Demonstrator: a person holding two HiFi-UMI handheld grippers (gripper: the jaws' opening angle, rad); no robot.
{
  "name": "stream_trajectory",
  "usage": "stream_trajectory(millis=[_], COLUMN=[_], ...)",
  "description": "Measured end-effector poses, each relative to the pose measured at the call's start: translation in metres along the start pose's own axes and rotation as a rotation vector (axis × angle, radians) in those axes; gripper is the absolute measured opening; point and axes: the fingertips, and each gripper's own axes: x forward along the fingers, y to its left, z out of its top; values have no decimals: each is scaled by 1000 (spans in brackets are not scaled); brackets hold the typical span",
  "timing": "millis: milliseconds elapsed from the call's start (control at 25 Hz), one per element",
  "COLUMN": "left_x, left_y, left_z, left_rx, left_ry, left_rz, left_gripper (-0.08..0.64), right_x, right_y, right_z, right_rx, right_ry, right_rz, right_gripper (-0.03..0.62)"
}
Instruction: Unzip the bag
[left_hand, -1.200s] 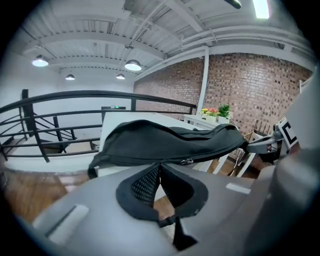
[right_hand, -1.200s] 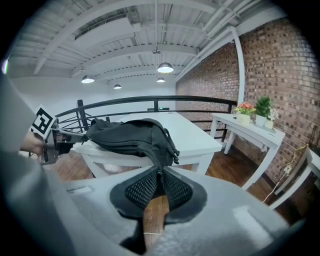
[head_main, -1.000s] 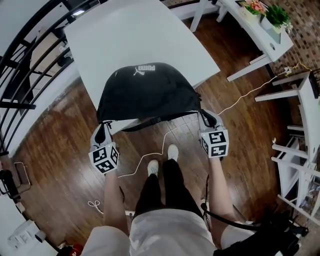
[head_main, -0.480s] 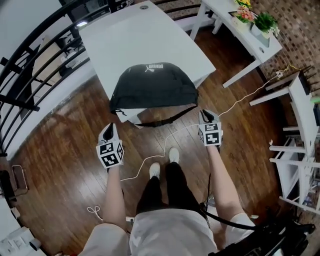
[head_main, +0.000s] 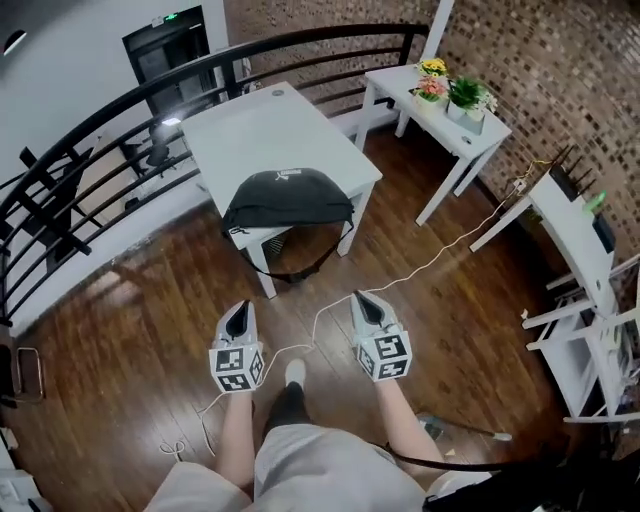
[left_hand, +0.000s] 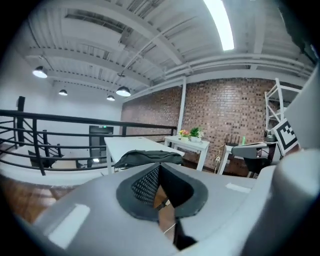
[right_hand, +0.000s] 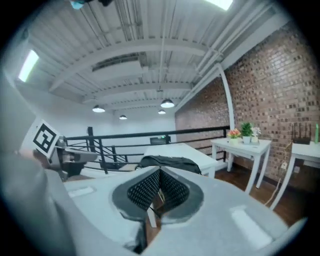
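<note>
From where I stand I count 1 black bag (head_main: 288, 200), 2 white tables in front, the near table (head_main: 260, 130) and the far table (head_main: 395, 82), 1 black railing (head_main: 300, 45), 1 white cable (head_main: 440, 255) on the floor, and 4 pendant lamps (left_hand: 123, 91) overhead.

- A small white print is seen on top of the black bag (head_main: 290, 203); it is too small to be read.
- A green lit sign (head_main: 170, 17) is noted above a dark door (head_main: 166, 50); its lettering cannot be made out.
- Black-and-white square markers are carried on the left gripper (head_main: 240, 306) and right gripper (head_main: 361, 297); these are patterns only, no letters.
</note>
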Motion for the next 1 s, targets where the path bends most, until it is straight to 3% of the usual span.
stream_trajectory(millis=[120, 240, 400, 720, 1000], left_x=[-67, -128, -190, -276, -321], left_y=[-73, -141, -190, -213, -185], left_z=[23, 43, 66, 89, 82], left_rx=[40, 68, 92, 125, 128], left_ry=[-97, -177, -245, -346, -362], left_rz=[-32, -54, -72, -99, -94], left_gripper=[17, 17, 17, 17, 17], right_x=[-87, -168, -237, -311, -294], right_y=[37, 46, 60, 110, 152], right_z=[21, 31, 46, 86, 90], right_rx=[8, 22, -14, -118, -94], right_ry=[-117, -182, -214, -300, -287], right_rz=[75, 80, 75, 90, 98], right_gripper=[-8, -9, -9, -9, -9])
